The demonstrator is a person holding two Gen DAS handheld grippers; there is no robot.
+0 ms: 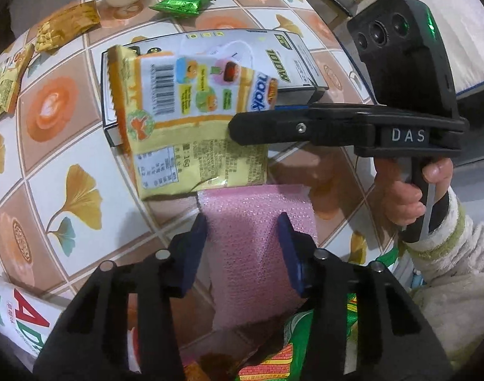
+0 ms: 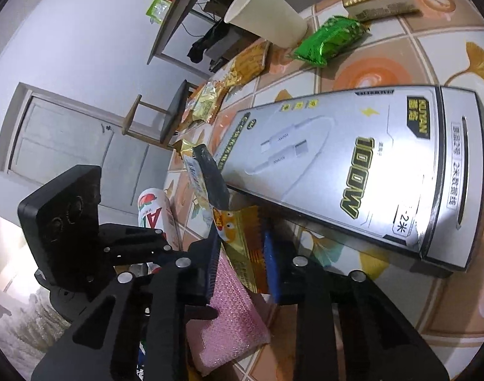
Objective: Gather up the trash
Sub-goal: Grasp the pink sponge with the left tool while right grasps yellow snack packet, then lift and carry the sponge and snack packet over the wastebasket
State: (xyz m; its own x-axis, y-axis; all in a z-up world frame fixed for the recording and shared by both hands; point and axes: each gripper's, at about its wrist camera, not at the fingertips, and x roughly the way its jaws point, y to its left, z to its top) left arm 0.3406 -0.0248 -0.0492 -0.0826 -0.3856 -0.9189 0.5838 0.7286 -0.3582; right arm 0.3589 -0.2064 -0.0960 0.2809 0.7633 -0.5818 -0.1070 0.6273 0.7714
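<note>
Yellow snack wrapper (image 1: pixel 191 120) pinched edge-on by right gripper (image 2: pixel 242 260) fingers; left gripper (image 1: pixel 243 247) fingers clamp pink foam sheet (image 1: pixel 257 238).

Home living space: patterned oilcloth table (image 1: pixel 67 146) strewn with snack wrappers (image 1: pixel 67 25), paper cup (image 2: pixel 267 16), wooden stool (image 2: pixel 159 117), panelled door (image 2: pixel 67 139), plain walls.

Tabletop (image 1: pixel 67 120) tiled white and tan, with orange rosettes and yellow ginkgo leaves. Yellow-orange snack wrapper (image 1: pixel 191 127) printed with a barcode and cartoons. Pink bubble-textured foam sheet (image 1: pixel 257 238). Silver-white box (image 2: pixel 353 171), gold lettering. Green foil packet (image 1: pixel 181 0). Cream paper cup (image 2: pixel 267 16).
</note>
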